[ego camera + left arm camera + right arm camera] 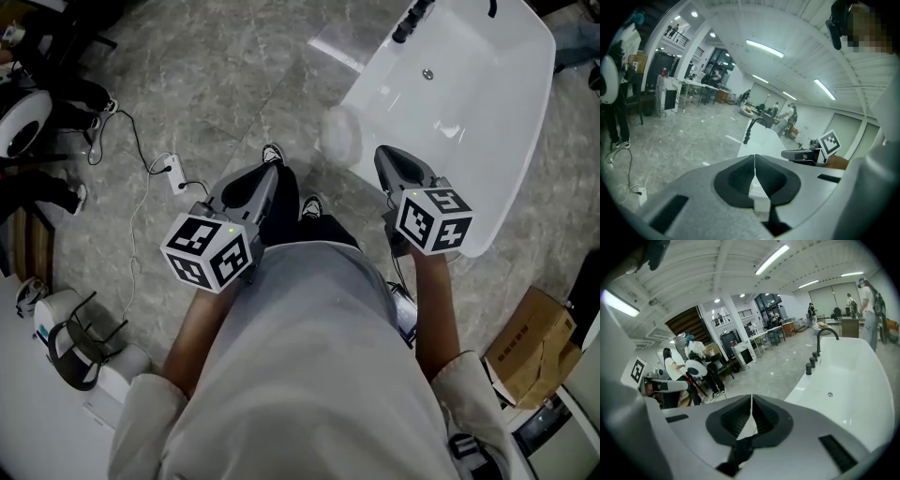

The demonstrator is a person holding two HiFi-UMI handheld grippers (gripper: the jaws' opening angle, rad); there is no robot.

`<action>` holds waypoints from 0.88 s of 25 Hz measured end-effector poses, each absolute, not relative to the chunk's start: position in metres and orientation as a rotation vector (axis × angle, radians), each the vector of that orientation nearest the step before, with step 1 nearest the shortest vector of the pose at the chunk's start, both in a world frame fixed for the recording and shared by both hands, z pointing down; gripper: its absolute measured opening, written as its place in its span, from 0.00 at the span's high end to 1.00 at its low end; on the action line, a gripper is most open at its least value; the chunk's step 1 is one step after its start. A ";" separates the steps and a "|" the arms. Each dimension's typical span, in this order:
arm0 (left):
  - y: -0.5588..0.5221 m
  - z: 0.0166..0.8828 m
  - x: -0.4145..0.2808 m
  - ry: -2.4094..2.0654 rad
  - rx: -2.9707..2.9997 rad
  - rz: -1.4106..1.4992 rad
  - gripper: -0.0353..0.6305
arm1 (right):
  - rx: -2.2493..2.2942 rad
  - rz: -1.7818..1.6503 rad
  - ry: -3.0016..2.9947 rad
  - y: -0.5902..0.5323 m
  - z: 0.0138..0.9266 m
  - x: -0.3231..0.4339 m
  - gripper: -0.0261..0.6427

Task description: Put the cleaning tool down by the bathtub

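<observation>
Grippers, two: left gripper [270, 172] and right gripper [384, 157], jaws closed, holding nothing; bathtub [506, 141], one, white.

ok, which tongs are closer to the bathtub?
Right. The right tongs sit at the bathtub's near rim; the left tongs are off to its left, over the grey floor.

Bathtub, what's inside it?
Only a small round drain shows on the bare white bottom of the bathtub. The right gripper covers part of its near end, so that bit is hidden.
</observation>
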State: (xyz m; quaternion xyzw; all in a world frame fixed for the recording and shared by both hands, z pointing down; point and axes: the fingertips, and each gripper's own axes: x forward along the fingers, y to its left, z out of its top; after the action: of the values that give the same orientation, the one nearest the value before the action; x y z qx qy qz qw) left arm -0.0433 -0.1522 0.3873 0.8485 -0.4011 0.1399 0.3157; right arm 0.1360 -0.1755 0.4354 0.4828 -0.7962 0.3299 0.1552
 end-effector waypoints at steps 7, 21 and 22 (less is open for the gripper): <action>-0.141 0.392 -0.045 -1.071 2.223 0.371 0.93 | 1.408 0.855 -2.301 -0.158 0.415 0.129 0.94; -0.122 0.378 -0.055 -1.118 2.270 0.403 0.93 | 1.398 0.767 -2.297 -0.119 0.395 0.121 0.94; -0.120 0.376 -0.056 -1.111 2.269 0.396 0.93 | 1.395 0.770 -2.296 -0.119 0.395 0.122 0.94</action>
State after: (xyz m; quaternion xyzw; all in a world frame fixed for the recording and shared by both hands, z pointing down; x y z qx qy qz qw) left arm -0.0557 -0.1203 0.3764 0.8496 -0.4162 0.1481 0.2881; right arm 0.1218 -0.1186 0.3953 0.4918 -0.8091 0.2714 0.1725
